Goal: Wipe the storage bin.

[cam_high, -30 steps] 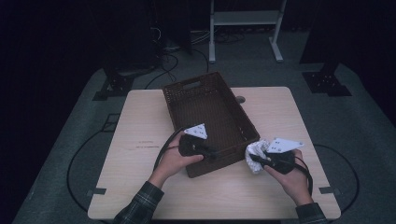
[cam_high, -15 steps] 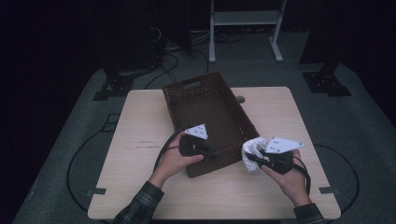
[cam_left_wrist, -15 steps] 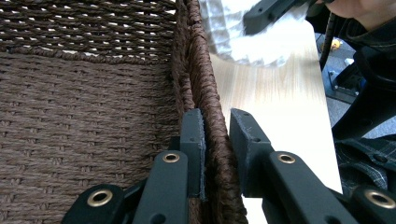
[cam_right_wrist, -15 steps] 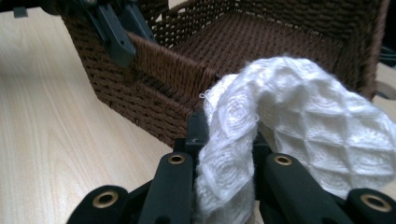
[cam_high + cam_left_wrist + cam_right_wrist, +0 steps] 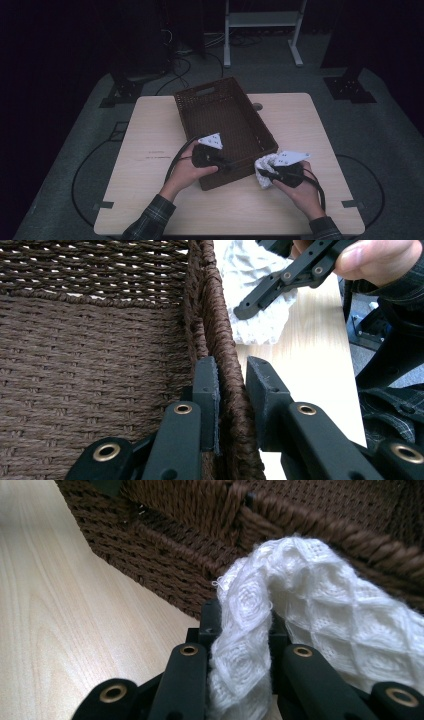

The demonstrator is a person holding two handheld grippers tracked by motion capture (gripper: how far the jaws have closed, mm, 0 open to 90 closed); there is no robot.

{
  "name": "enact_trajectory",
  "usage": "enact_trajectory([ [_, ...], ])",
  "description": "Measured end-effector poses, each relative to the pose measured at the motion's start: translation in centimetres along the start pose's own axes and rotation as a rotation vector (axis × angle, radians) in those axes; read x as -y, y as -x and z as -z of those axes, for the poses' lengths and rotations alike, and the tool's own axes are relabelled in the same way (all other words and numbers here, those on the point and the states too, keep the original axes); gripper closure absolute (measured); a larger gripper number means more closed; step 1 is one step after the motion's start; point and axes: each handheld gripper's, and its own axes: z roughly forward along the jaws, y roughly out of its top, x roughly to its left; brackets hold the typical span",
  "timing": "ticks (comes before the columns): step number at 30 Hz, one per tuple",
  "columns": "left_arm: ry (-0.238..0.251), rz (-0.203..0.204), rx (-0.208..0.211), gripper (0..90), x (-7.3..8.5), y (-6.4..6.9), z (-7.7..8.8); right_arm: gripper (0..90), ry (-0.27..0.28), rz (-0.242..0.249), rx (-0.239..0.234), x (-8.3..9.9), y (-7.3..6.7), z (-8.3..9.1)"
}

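Light wooden table (image 5: 150, 150). Brown wicker basket (image 5: 220, 120) sits at table centre, long axis running 11 to 5 o'clock. White knitted cloth (image 5: 263, 167) lies just off the basket's near corner at 4 o'clock, touching the weave. Left gripper (image 5: 232, 390) is clamped on the basket's near wall, one jaw inside, one outside. Right gripper (image 5: 240, 625) pinches a fold of the cloth.
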Motion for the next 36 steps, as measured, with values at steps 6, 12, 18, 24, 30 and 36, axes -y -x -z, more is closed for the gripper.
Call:
enact_trajectory([
  [6,0.000,0.001,0.001,75.1,0.0,0.0,0.0,78.0,-0.030,-0.006,-0.009,0.5,0.0,-0.9],
  [12,-0.001,0.004,0.001,75.1,0.0,0.0,0.0,78.0,-0.084,-0.010,-0.026,0.9,0.0,-2.1],
  [18,0.000,0.000,0.001,75.1,0.0,0.0,0.0,78.0,-0.084,0.020,-0.033,0.7,-0.6,-2.2],
  [24,0.001,0.000,0.000,75.1,0.0,0.0,0.0,77.7,-0.020,0.035,-0.043,-0.5,-1.4,-0.7],
  [30,-0.002,0.002,0.001,75.1,0.0,0.0,0.0,77.8,0.021,0.047,-0.043,-1.2,-1.9,0.4],
  [36,-0.004,0.000,0.001,75.1,0.0,0.0,0.0,77.9,0.106,0.066,-0.049,-2.5,-2.7,2.0],
])
